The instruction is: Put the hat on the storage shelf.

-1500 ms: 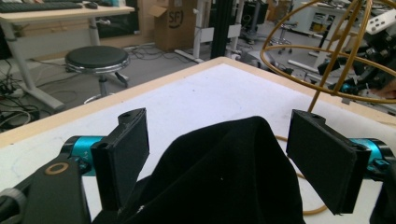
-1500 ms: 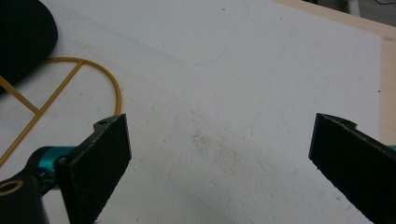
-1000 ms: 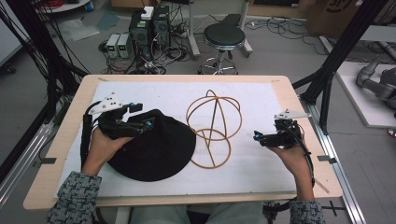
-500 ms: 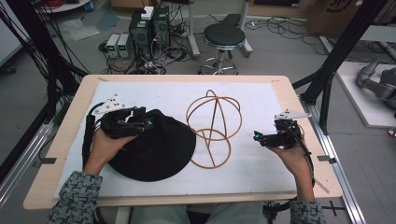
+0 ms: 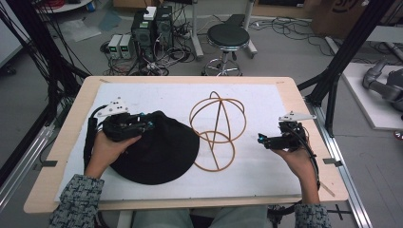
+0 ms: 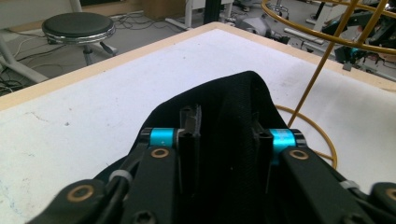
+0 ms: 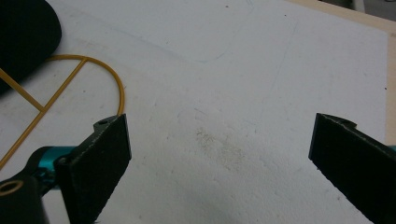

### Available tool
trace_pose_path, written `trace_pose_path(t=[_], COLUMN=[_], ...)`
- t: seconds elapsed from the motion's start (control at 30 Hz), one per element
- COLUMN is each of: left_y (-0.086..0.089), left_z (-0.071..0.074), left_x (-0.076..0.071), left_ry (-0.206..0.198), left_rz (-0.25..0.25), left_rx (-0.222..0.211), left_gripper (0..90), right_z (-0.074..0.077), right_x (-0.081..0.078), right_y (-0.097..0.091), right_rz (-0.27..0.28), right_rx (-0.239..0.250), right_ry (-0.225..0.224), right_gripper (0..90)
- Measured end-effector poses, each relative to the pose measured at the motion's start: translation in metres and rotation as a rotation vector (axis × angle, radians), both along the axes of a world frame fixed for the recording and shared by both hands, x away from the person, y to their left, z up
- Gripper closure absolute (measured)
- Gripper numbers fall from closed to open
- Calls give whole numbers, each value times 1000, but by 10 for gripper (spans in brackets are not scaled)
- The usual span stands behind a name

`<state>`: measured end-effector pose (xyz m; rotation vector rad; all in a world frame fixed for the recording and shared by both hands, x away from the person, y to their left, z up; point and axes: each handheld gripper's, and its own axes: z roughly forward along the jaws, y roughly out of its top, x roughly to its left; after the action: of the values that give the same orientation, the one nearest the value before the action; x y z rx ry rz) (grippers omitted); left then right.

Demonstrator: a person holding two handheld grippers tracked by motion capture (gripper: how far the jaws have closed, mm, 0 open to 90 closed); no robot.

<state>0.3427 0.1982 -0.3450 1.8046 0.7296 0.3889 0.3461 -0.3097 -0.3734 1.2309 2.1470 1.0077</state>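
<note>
A black brimmed hat (image 5: pixel 164 156) lies flat on the white mat at the left. My left gripper (image 5: pixel 149 126) lies across its crown from the left. Its jaws have just been closing and now pinch a raised fold of the hat (image 6: pixel 233 93) between the pads, as the left gripper view (image 6: pixel 224 135) shows. A golden wire hat stand (image 5: pixel 217 114) rises at the table's middle, its base ring touching the hat's brim. My right gripper (image 5: pixel 260 139) rests at the right, pointing left toward the stand, open (image 7: pixel 219 154) with bare mat between its jaws. The stand's ring (image 7: pixel 116 88) lies ahead of them.
The white mat (image 5: pixel 266 99) covers a wooden table (image 5: pixel 294 95). Behind the table stand a round stool (image 5: pixel 228 35) and electronics boxes (image 5: pixel 142 31) with cables on the floor. Black frame posts (image 5: pixel 340 66) rise by the table's right and left sides.
The left gripper's jaws have narrowed from wide open to a pinch on the hat's crown. Both hands kept their places, and the right gripper looks the same.
</note>
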Motion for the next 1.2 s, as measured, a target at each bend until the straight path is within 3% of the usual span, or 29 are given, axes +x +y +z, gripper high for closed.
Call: trace_pose_path(t=[0.17, 0.37, 0.63, 0.8, 1.07, 1.2], left_y=[1, 2, 22, 31, 50, 60], left_z=[0, 2, 10, 15, 24, 28], left_x=[-1, -2, -5, -7, -11, -13], left_ry=[-3, -11, -44, -66, -103, -118], left_rz=[-6, -4, -13, 0, 13, 25], left_rx=[9, 3, -66, -63, -105, -106], left_gripper=[812, 837, 842, 844, 848, 849], right_z=[-1, -1, -1, 0, 0, -1], right_x=[1, 1, 1, 2, 3, 3], right_y=[1, 1, 1, 1, 1, 1], right_rz=[5, 6, 4, 5, 9, 6], right_rx=[-3, -3, 5, 5, 6, 8], right_ry=[1, 5, 6, 5, 3, 6], right_gripper=[52, 52, 52, 53, 52, 53])
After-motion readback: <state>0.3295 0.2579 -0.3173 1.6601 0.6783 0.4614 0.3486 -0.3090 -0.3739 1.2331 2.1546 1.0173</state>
